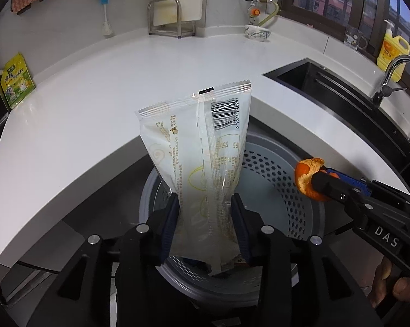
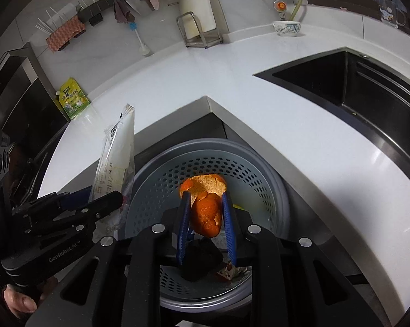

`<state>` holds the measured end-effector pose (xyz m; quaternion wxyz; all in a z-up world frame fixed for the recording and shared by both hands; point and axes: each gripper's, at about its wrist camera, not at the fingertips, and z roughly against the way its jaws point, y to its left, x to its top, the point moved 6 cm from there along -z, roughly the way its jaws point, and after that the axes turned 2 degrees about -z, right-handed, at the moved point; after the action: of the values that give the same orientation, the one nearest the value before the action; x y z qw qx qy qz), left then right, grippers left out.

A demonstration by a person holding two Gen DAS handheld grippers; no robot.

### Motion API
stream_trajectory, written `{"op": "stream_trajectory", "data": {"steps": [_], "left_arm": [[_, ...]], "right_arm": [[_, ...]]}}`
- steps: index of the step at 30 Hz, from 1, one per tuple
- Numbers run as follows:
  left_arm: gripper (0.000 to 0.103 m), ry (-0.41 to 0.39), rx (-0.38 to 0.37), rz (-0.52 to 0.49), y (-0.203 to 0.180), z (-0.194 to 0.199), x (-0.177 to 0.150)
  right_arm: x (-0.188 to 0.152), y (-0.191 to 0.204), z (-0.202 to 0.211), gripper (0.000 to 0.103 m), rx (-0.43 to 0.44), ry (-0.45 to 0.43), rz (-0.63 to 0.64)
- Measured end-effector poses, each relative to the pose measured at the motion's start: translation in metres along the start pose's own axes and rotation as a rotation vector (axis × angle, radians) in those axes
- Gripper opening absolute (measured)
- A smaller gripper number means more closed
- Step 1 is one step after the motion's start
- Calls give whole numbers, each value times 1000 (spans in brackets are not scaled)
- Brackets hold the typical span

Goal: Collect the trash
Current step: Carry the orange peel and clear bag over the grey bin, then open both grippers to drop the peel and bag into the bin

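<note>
My left gripper (image 1: 205,201) is shut on an empty white snack wrapper (image 1: 199,141) with a barcode, held upright over the grey perforated trash bin (image 1: 300,190). The wrapper also shows in the right wrist view (image 2: 118,158), with the left gripper (image 2: 109,204) at the bin's left rim. My right gripper (image 2: 206,199) is shut on an orange peel (image 2: 205,207) above the bin (image 2: 262,188). In the left wrist view the right gripper (image 1: 318,181) holds the peel (image 1: 304,174) over the bin's right rim. Dark trash (image 2: 202,261) lies at the bin's bottom.
The white L-shaped counter (image 1: 123,81) wraps behind the bin. A black sink (image 2: 368,103) with a faucet (image 1: 390,76) is at the right. A green pouch (image 1: 15,80), a bowl (image 1: 258,32), a metal rack (image 1: 167,19) and a yellow soap bottle (image 1: 392,51) stand along the back.
</note>
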<state>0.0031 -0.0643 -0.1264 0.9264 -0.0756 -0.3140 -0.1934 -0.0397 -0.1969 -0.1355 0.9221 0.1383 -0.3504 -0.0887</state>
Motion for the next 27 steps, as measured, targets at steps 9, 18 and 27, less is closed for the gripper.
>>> {"op": "stream_trajectory", "data": {"steps": [9, 18, 27], "left_arm": [[59, 22, 7, 8, 4, -9, -3], [72, 17, 16, 41, 12, -8, -1], [80, -3, 22, 55, 15, 0, 1]], "right_arm": [[-3, 1, -20, 24, 19, 39, -12], [3, -2, -11, 50, 15, 0, -22], [3, -3, -9, 50, 19, -1, -30]]}}
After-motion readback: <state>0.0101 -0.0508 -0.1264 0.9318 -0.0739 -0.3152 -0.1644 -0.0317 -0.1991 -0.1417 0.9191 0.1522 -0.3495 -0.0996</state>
